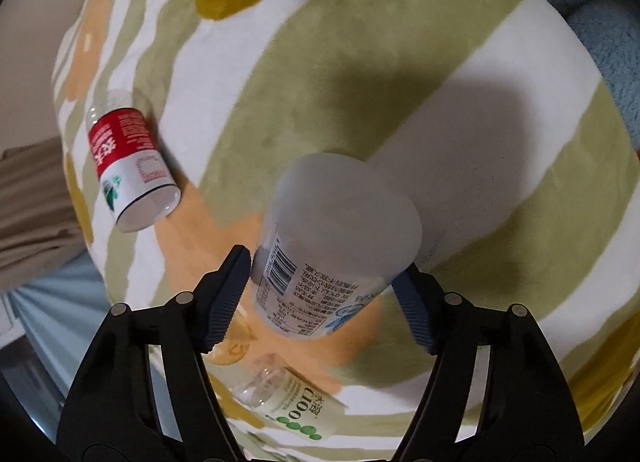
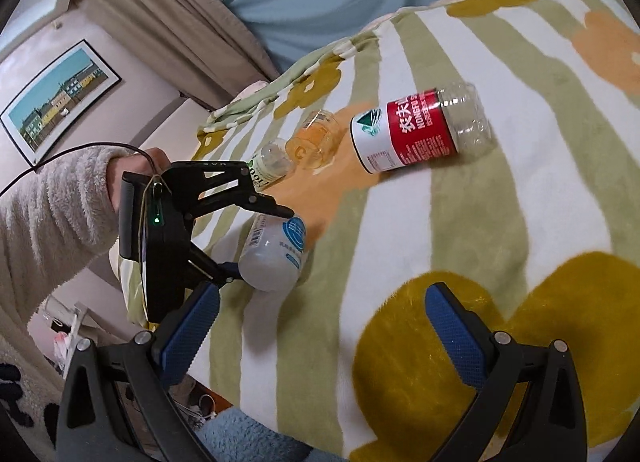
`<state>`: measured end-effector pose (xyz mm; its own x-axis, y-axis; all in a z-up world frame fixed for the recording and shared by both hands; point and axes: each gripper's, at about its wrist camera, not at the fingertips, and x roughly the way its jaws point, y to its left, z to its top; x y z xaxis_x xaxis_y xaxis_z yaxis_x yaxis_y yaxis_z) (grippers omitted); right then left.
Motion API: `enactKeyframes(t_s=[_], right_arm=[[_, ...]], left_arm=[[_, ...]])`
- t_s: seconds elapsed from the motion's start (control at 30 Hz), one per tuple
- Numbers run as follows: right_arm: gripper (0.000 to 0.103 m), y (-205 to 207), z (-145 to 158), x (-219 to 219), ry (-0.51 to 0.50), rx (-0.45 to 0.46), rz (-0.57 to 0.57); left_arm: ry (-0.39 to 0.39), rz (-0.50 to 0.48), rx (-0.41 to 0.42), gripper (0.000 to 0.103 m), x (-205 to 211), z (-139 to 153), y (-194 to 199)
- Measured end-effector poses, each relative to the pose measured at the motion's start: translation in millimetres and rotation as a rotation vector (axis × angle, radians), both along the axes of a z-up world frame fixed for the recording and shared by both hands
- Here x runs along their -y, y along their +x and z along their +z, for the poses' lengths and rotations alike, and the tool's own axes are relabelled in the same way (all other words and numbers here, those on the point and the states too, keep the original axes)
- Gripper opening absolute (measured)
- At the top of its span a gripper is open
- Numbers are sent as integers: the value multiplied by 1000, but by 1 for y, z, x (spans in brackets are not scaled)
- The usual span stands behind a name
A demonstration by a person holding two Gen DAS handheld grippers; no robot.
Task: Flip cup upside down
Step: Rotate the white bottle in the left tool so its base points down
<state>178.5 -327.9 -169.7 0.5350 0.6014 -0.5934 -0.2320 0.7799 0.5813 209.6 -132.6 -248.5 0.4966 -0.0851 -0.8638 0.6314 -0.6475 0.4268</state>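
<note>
Now your left gripper [image 1: 322, 262] pinches the frosted white cup [image 1: 336, 238], seemingly lifted off the striped blanket [image 1: 400, 62]; a red-labelled bottle [image 1: 128, 158] lies at ten o'clock. Your right gripper [image 2: 320, 338] hangs spread, holding nothing.

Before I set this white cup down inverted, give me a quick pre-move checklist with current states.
1. Left hand-held gripper pads on both sides of the frosted white plastic cup: ok.
2. Cup's closed base facing up, label text inverted: ok.
3. Cup rim resting on the striped green-and-white blanket: cannot tell.
4. Red-labelled clear bottle section lying apart from the cup: ok.
5. Clear piece with green dots lying close under the cup: not ok.
6. Right hand-held gripper open, empty: ok.
</note>
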Motion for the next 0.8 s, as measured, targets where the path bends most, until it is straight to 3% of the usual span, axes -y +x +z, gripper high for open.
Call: enactKeyframes(t_s=[0.13, 0.23, 0.33, 0.4, 0.57, 0.67, 0.8], right_arm=[[103, 0, -1, -2, 18, 12, 7], [103, -5, 5, -1, 34, 33, 6], [103, -11, 14, 1, 73, 58, 5], [103, -12, 15, 2, 113, 58, 14], [103, -16, 13, -4, 184, 52, 39], [103, -20, 13, -14, 159, 52, 68], [103, -23, 12, -20, 142, 49, 90]], left_arm=[[18, 73, -35, 66, 6, 6, 3], [28, 212, -123, 65, 14, 21, 12], [45, 501, -248, 64, 19, 29, 37], [11, 696, -325, 64, 18, 35, 58], [-182, 1155, -540, 62, -6, 52, 99], [-259, 1356, -612, 62, -29, 46, 111], [-285, 1481, -663, 62, -49, 33, 107]])
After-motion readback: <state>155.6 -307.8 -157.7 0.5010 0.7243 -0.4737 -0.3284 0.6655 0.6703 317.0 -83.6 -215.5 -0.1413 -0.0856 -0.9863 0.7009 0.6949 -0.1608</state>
